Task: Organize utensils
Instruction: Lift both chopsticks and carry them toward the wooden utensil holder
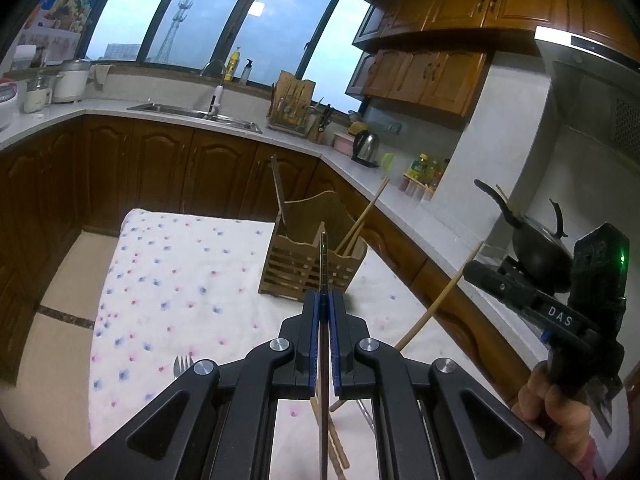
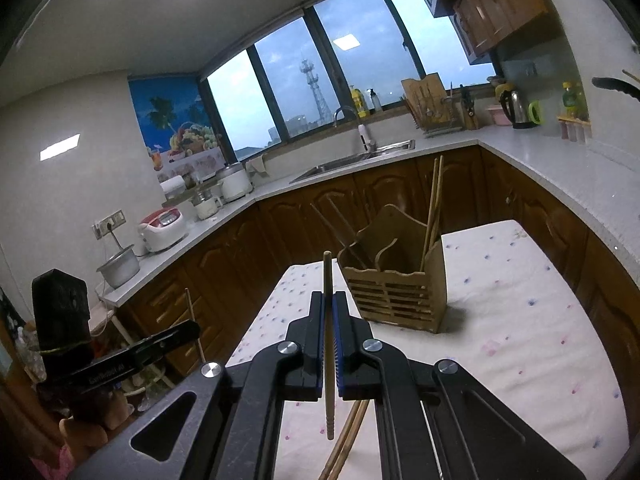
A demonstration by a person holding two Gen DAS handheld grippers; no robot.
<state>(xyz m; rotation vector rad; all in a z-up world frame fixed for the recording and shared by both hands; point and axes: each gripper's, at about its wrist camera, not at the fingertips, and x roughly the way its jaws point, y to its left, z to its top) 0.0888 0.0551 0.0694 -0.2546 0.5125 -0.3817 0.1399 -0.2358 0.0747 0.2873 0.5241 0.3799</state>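
Note:
A wooden utensil holder (image 1: 310,260) (image 2: 396,284) stands on the floral-cloth table (image 1: 180,280) (image 2: 520,320), with several chopsticks upright in it. My left gripper (image 1: 324,296) is shut on a dark chopstick (image 1: 323,256), held in the air short of the holder. My right gripper (image 2: 329,298) is shut on a light bamboo chopstick (image 2: 328,280), held in the air short of the holder; it also shows in the left wrist view (image 1: 436,304). More loose chopsticks (image 2: 344,444) (image 1: 336,436) and a fork (image 1: 182,364) lie on the cloth below the grippers.
Kitchen counters run along the back and right, with a sink (image 1: 196,114), a kettle (image 1: 366,146), a dish rack (image 1: 292,108) and a black wok (image 1: 536,248). Rice cookers (image 2: 162,230) stand on the left counter. Brown cabinets line the walls below.

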